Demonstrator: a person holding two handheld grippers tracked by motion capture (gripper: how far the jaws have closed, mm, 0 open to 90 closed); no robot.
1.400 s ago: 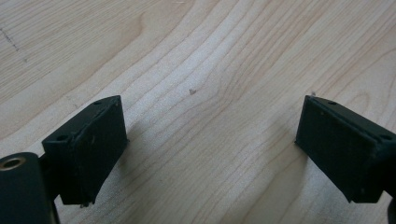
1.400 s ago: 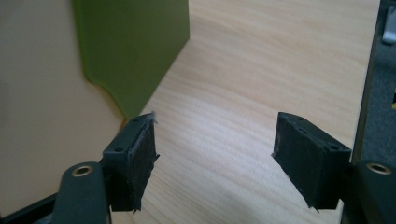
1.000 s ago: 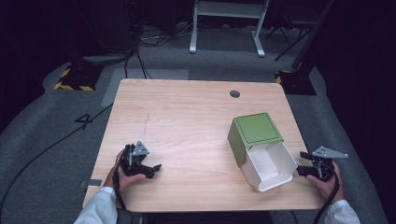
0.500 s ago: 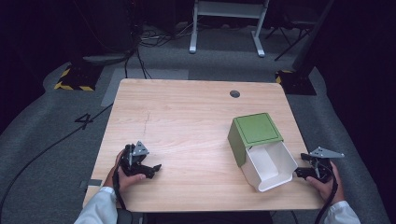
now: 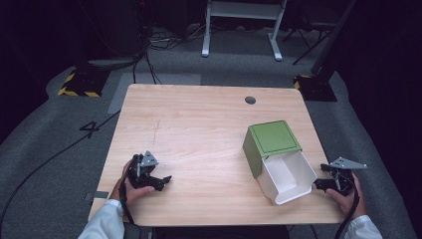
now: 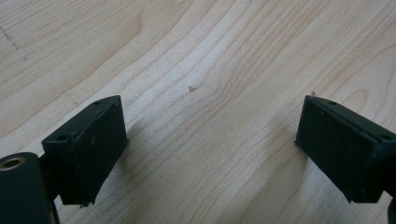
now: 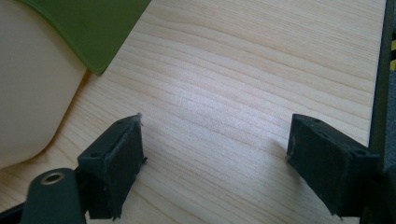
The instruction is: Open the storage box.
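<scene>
A green box [image 5: 271, 143] stands on the wooden table [image 5: 199, 129] at the right, with a white drawer [image 5: 288, 177] pulled out of it toward me. My right gripper [image 5: 322, 184] rests at the table's right edge just beside the drawer, open, with nothing between its jaws. In the right gripper view [image 7: 215, 154] the white drawer wall [image 7: 32, 88] and the green box [image 7: 88, 28] sit to the left of the jaws. My left gripper [image 5: 161, 180] lies on the table near the front left, open and empty; its own view [image 6: 210, 140] looks onto bare wood.
A round cable hole [image 5: 250, 100] sits at the table's far right. Beyond the table are grey carpet, cables [image 5: 149, 45] and a white stand's legs [image 5: 239, 30]. The table's right edge [image 7: 380, 84] runs close to the right gripper.
The right gripper has shifted slightly inward toward the drawer. The left gripper and the box have not moved.
</scene>
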